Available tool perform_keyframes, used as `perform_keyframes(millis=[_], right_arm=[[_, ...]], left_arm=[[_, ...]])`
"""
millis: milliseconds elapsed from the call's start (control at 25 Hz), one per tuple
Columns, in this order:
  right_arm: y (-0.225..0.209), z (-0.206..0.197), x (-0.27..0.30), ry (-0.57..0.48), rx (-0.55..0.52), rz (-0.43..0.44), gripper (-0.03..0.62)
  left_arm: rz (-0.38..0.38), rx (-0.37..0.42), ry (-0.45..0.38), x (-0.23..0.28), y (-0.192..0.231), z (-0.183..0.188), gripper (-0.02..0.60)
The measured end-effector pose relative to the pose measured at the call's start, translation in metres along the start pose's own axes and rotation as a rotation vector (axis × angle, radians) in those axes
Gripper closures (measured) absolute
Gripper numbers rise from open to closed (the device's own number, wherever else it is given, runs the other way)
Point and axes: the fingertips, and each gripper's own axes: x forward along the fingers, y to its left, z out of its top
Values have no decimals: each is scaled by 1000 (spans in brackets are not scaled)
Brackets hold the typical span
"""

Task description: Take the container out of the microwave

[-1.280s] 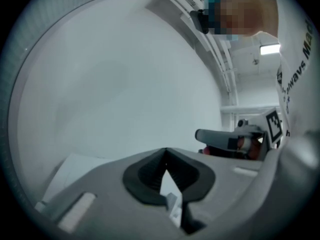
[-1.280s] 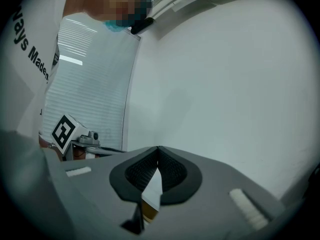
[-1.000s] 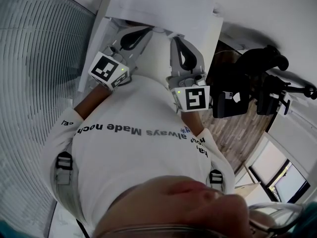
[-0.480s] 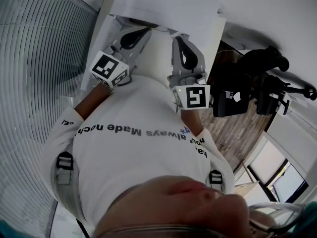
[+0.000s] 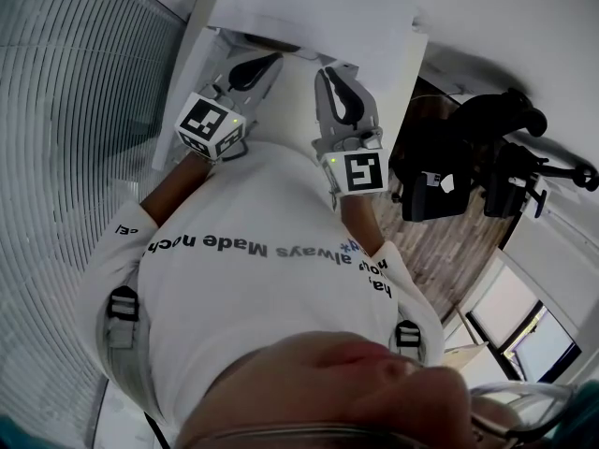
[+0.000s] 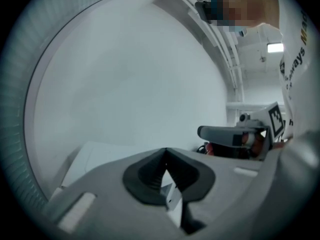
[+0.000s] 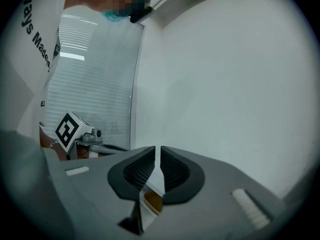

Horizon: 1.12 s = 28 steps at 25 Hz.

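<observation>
Grey left gripper [image 6: 165,154] — jaws together, empty | right gripper [image 7: 158,155] — jaws just opening, narrow slit, nothing between

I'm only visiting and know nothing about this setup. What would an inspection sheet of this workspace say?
Surface: white box ahead of both tools; it may be the microwave, unclear.
Job's things: nothing seen.
Clutter: nothing seen.
Tools: left tool shut, empty; right tool has just been opening, narrow gap, nothing between.
Cables: nothing seen.
Surroundings: blinds, black equipment on a stand, wooden floor.
</observation>
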Motion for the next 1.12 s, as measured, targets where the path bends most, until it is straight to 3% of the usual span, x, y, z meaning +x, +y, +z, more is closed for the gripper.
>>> perform_keyframes(millis=[280, 1120], right_arm=[[-9, -29, 6, 66, 12, 17, 539], [-6, -117, 32, 223, 86, 21, 492]], left_arm=[[20, -28, 52, 10, 11, -30, 578], [39, -15, 146, 15, 41, -89, 578]])
